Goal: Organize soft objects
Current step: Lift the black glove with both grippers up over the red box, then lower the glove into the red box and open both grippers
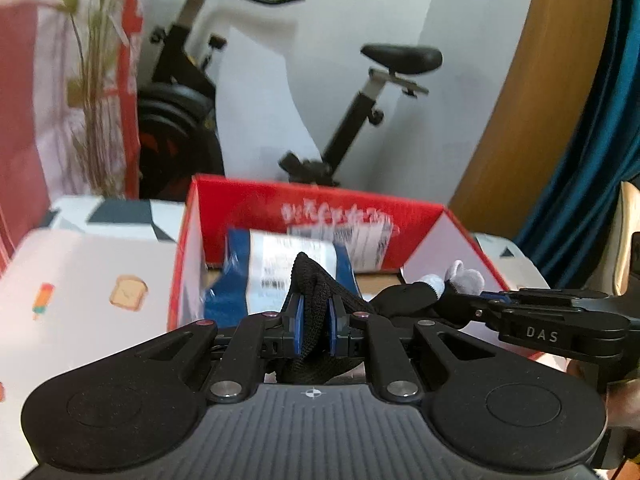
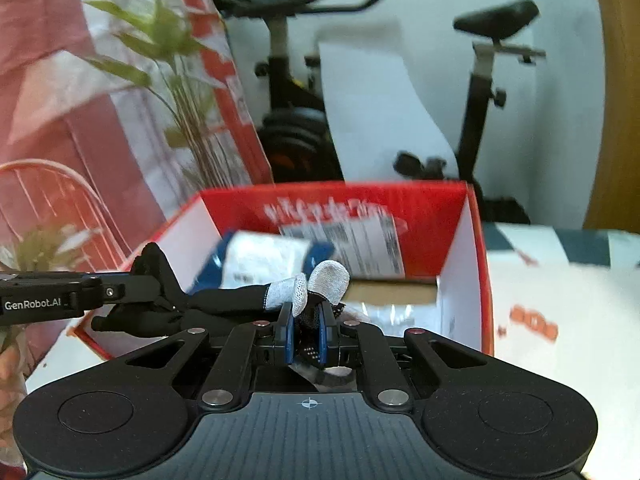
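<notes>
A black knit glove with grey-white fingertips [image 2: 224, 300] is stretched between both grippers over the front of an open red cardboard box [image 1: 320, 204]. My left gripper [image 1: 314, 308] is shut on the glove's black cuff [image 1: 310, 280]. My right gripper [image 2: 307, 320] is shut on the glove near its grey-white fingertips [image 2: 328, 280]. The glove also shows in the left wrist view [image 1: 412, 296]. The box [image 2: 476, 248] holds a blue and white plastic packet [image 1: 272, 264], also seen in the right wrist view [image 2: 260, 256].
The box stands on a white printed tablecloth [image 1: 88, 280]. A black exercise bike [image 1: 360, 112] stands behind it by the white wall. A green plant [image 2: 168, 64] and a red and white cloth [image 2: 60, 100] are at the left. A wooden panel [image 1: 540, 100] is at the right.
</notes>
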Motion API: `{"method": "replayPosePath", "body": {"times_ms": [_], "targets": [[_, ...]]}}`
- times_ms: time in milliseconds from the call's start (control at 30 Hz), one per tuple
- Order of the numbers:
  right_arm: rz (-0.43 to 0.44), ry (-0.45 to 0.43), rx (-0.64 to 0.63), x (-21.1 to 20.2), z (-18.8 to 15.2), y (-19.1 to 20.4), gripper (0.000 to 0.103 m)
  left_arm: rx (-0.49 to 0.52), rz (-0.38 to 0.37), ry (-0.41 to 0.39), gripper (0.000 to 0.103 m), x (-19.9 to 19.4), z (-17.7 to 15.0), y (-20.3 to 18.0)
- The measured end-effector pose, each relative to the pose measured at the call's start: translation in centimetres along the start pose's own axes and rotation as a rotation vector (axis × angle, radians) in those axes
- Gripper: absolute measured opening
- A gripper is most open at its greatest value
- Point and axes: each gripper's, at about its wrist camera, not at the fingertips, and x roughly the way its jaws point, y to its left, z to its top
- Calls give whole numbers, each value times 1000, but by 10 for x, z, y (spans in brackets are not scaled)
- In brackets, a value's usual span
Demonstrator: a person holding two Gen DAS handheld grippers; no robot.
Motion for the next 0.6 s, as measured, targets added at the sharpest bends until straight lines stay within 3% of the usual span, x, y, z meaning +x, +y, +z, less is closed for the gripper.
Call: {"method": "replayPosePath", "body": {"times_ms": [267, 600], "targets": [[7, 49, 6, 14, -14, 2, 11, 12, 37, 82, 16, 13, -4, 8], [4, 115, -24, 25, -17, 6, 11, 25, 100, 54, 21, 7, 4, 14]]}}
